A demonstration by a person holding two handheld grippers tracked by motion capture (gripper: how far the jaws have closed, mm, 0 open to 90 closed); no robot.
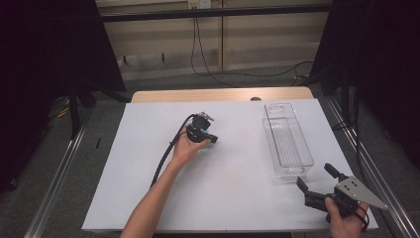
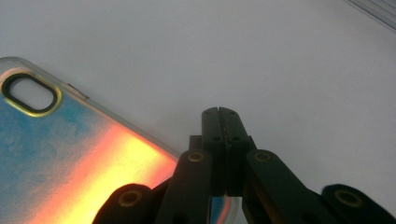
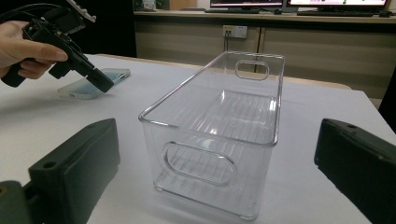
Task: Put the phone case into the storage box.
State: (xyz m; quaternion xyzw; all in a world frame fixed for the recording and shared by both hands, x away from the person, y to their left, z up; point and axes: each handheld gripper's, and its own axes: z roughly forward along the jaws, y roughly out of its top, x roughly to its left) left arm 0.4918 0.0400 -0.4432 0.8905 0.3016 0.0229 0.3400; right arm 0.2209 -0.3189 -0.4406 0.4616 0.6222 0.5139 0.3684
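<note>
White table (image 1: 148,188), phone case's (image 2: 70,154) colours perhaps iridescent

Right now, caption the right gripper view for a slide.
Open right gripper faces a clear bin; beyond it, the shut left gripper meets a phone case.

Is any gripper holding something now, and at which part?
Nothing is held. The left gripper is shut with nothing between its jaws; its tips hover beside the phone case. The right gripper is open, facing the clear bin.

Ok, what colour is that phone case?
Clear-edged phone case, blue fading into orange and yellow; the left gripper view shows it best.
</note>
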